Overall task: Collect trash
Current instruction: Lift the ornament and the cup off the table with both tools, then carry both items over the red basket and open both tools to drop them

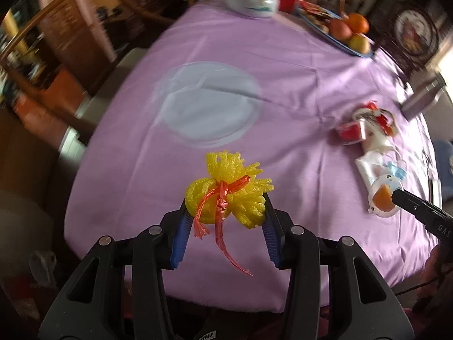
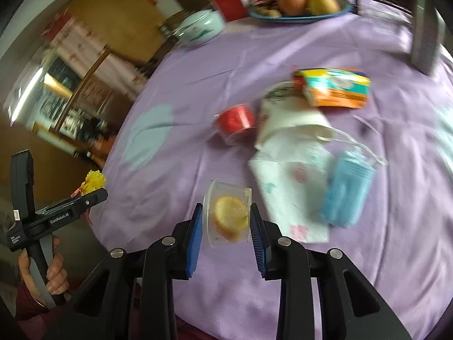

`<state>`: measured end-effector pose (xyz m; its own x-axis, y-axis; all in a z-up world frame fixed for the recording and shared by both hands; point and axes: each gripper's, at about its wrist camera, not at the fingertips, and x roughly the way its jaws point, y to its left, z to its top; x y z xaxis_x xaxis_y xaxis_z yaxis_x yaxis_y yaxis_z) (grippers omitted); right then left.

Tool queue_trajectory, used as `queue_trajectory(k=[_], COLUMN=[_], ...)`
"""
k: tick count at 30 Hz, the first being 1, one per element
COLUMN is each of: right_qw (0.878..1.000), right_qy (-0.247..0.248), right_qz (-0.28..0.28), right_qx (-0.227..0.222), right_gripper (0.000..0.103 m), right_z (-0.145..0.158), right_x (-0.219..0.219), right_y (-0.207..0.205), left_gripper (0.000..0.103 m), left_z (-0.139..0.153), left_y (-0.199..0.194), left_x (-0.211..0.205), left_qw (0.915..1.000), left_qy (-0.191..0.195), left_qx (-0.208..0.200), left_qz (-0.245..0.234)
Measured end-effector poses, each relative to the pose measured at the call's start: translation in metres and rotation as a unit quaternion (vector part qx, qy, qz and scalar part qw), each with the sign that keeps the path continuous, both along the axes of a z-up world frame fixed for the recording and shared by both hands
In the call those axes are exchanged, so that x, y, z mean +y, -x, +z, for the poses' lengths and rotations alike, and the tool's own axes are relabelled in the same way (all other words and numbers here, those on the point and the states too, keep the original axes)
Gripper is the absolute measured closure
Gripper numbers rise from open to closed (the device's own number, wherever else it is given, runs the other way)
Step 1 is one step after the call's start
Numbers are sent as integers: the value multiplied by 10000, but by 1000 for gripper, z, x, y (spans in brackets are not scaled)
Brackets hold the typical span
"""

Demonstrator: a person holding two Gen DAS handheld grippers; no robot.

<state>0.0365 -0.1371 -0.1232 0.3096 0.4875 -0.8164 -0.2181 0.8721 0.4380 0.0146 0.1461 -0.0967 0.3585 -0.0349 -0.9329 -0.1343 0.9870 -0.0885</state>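
We've got left gripper (image 1: 225, 212) tilted down, clamped on yellow foam net (image 1: 226, 192); right gripper (image 2: 226, 223) pinching clear cup (image 2: 229, 214) w/ cake. Tissues (image 2: 291, 192) & blue mask (image 2: 348, 189) just right, red cup (image 2: 235, 121) farther.

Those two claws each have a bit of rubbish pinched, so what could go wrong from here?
The left claw grips the yellow foam net only by its soft sides, so it might slip out. The right claw squeezes a clear plastic cup holding a cake; harder squeezing could crush it, or the cake could spill onto the purple tablecloth.
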Motion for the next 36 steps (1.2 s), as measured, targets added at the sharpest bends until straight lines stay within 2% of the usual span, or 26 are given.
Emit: queue_trajectory(k=[7, 15, 22, 31, 32, 34, 36], right_qw=[9974, 9865, 9746, 9578, 9567, 9545, 9512], right_qy=[-77, -112, -77, 107, 129, 176, 222], right_qz=[710, 1632, 2239, 2873, 2908, 2978, 3077], right_qx=[57, 37, 69, 2, 3, 2, 10], right_gripper=[71, 71, 71, 71, 71, 71, 71], right_z=[0, 4, 4, 16, 18, 19, 21], right_x=[34, 94, 149, 217, 222, 232, 244], right_y=[-13, -18, -13, 2, 3, 5, 7], left_gripper=[57, 57, 57, 55, 53, 38, 32], left_z=[4, 5, 0, -28, -31, -36, -38], left_y=[36, 88, 136, 198, 200, 207, 214], left_x=[36, 83, 130, 192, 195, 204, 211], left_qw=[9956, 9803, 9623, 9322, 9307, 9259, 9216], left_qy=[-17, -1, 41, 292, 306, 293, 276], left_qx=[31, 61, 134, 505, 547, 684, 715], left_qz=[935, 1973, 2716, 3571, 3603, 3703, 3804])
